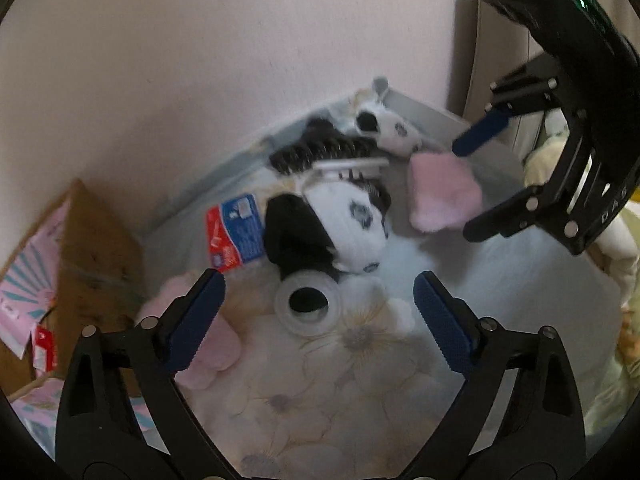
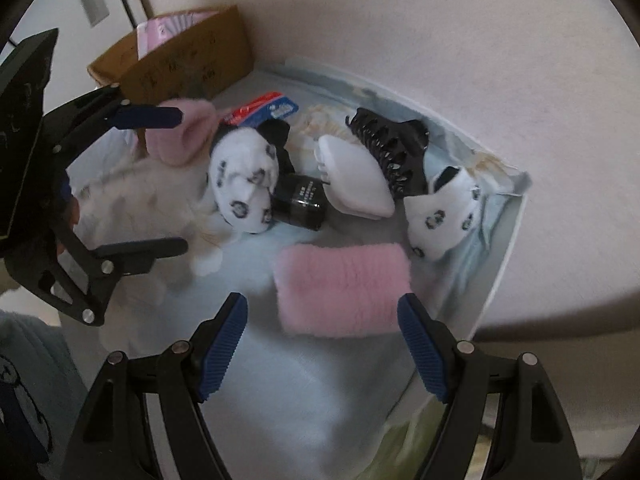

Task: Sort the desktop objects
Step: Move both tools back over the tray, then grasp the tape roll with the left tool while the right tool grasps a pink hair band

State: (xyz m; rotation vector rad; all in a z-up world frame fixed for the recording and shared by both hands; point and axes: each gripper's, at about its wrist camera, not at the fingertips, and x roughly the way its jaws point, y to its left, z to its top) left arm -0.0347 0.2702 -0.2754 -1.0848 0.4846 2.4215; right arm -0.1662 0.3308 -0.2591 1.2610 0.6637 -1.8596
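Observation:
A heap of small objects lies on a pale floral cloth against the wall. A pink fluffy pad [image 2: 344, 289] lies just beyond my open right gripper [image 2: 322, 350]; it also shows in the left wrist view [image 1: 442, 192]. A white and black sock [image 1: 352, 224] lies ahead of my open left gripper [image 1: 318, 316], with a clear tape roll [image 1: 308, 306] between the fingers' line. A second sock [image 2: 444, 216], a black hair claw [image 2: 392, 148], a white clip [image 2: 354, 186], a black bottle [image 2: 302, 202] and another pink pad [image 2: 180, 136] lie around. Both grippers are empty.
A brown cardboard box [image 2: 188, 54] holding pink packets stands at the left against the wall. A red and blue packet [image 1: 236, 232] lies by the sock. The surface's right edge [image 2: 504, 264] drops off near the wall. The left gripper [image 2: 136, 184] reaches in from the left.

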